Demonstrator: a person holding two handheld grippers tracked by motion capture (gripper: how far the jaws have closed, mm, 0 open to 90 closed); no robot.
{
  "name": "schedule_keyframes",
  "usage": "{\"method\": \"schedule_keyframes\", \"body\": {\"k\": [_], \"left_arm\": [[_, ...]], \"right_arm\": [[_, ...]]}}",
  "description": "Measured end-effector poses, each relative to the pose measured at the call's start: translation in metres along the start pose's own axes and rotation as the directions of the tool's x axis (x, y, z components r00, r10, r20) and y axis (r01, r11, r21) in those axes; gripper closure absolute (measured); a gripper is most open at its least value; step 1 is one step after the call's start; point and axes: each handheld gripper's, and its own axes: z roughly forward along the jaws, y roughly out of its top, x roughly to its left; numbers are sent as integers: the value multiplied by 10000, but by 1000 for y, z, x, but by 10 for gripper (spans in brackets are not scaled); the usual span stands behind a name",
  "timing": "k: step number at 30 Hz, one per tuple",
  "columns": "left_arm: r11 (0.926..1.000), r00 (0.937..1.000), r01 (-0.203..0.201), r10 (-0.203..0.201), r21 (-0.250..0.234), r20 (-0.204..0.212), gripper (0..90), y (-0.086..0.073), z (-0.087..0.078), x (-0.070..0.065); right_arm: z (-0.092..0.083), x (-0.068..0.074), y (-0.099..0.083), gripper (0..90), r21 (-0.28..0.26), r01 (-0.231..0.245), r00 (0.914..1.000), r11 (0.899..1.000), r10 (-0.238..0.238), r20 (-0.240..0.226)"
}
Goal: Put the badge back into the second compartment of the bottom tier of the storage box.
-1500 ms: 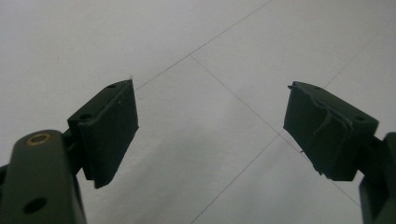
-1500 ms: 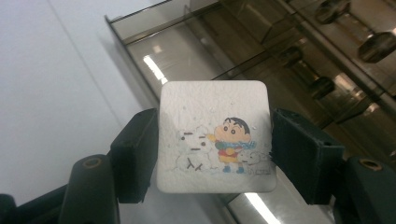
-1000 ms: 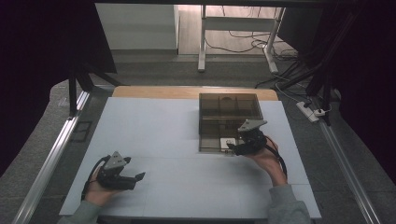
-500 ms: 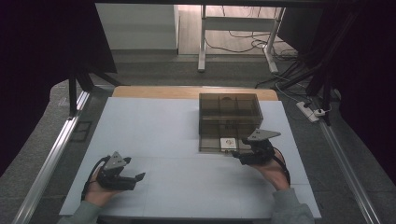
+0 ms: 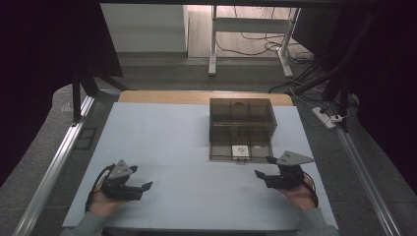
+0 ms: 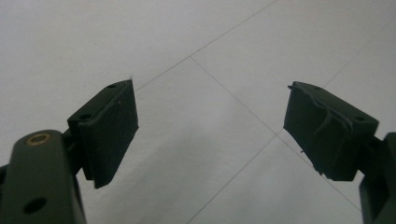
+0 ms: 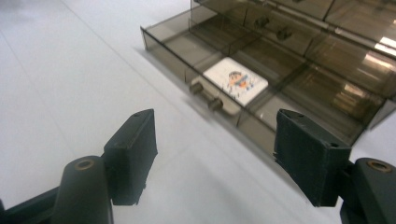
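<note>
A smoky transparent drawer box (image 5: pixel 241 110) stands on the right half of the white table. Its lower drawer (image 5: pixel 219 150) is pulled out toward me and holds a white card with a small picture (image 5: pixel 240 150). In the right gripper view the card (image 7: pixel 236 81) lies in a middle compartment behind the drawer's two-post handle (image 7: pixel 205 95). My right gripper (image 5: pixel 263 167) hovers in front of the drawer, apart from it; its jaws (image 7: pixel 215 154) have just been closing, stand open, and hold nothing. At the front left my left gripper (image 5: pixel 143 189) rests open over bare table (image 6: pixel 210 126).
The white table top (image 5: pixel 162 137) has a wooden strip (image 5: pixel 162 97) along its far edge. Metal rails (image 5: pixel 54 167) run along both sides. Beyond the table are a desk frame (image 5: pixel 214 49), cables and a power strip (image 5: pixel 327 117) on the floor.
My right gripper has drawn back from the drawer front toward me and to the right. The left gripper and the drawer have kept still.
</note>
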Motion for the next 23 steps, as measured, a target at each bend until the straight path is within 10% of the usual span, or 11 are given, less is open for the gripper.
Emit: {"method": "schedule_keyframes", "body": {"k": [23], "left_arm": [[10000,10000,38,-38,-34,58,174,0,0,0]], "right_arm": [[-14,-1,-20,299,-152,128,9997,9998,-125,186]]}}
